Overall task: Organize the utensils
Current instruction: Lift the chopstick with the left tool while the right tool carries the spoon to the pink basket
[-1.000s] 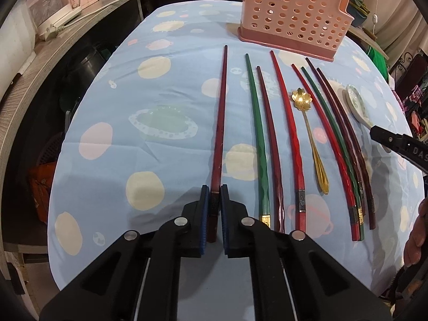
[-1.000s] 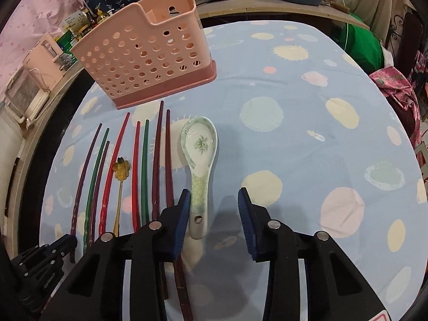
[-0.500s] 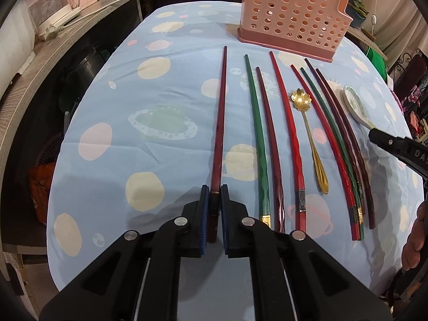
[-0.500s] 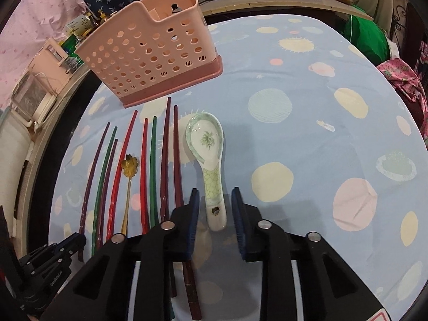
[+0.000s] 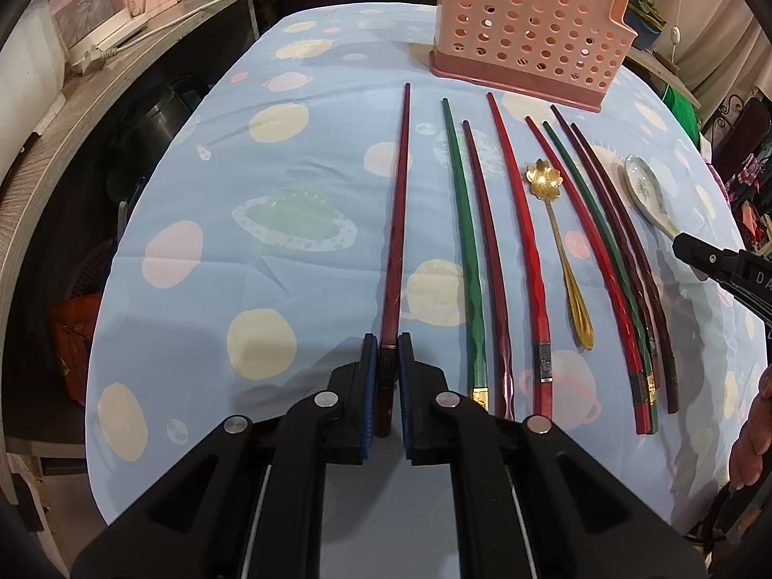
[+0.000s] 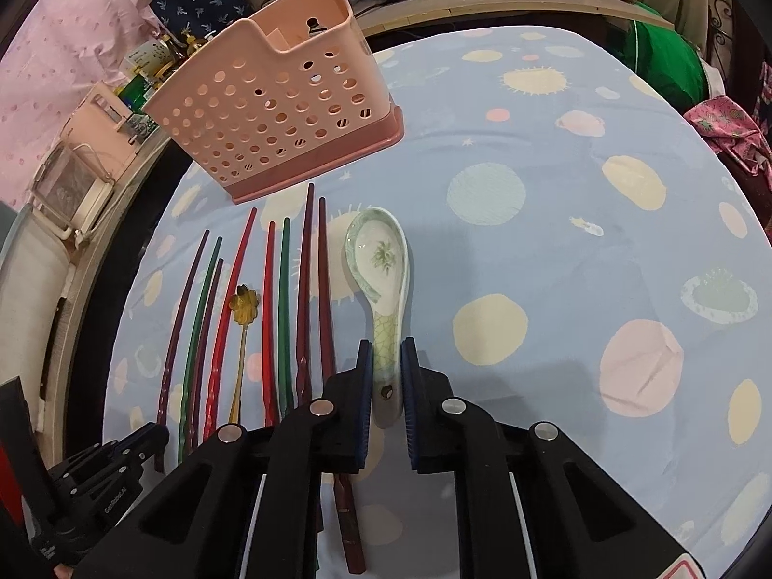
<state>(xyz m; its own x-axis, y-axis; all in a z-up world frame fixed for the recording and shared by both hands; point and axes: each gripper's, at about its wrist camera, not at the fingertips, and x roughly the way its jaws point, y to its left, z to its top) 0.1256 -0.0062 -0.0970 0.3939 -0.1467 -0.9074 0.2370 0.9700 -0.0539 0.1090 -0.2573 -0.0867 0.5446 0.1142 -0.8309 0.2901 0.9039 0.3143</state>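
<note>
My left gripper (image 5: pixel 387 337) is shut on the thick end of a dark red chopstick (image 5: pixel 398 222) that lies flat on the blue spotted cloth. Several more red, green and maroon chopsticks (image 5: pixel 518 241) lie in a row to its right, with a gold flower spoon (image 5: pixel 545 176) among them. A white and green ceramic spoon (image 6: pixel 381 255) lies at the right end of the row. My right gripper (image 6: pixel 387 345) is closing on its handle, and both pads touch the handle's sides. A pink perforated utensil basket (image 5: pixel 526 29) stands upright beyond the chopstick tips.
The table's left edge (image 5: pixel 120 251) drops off to a wooden counter and dark floor clutter. A person's hand (image 5: pixel 750 439) shows at the right rim. Bare spotted cloth (image 6: pixel 579 289) spreads to the right of the ceramic spoon. Pots and bottles stand behind the basket.
My right gripper slid forward over the ceramic spoon's handle and its jaws went from wide apart to pressed against the handle. The left gripper and its chopstick stayed put.
</note>
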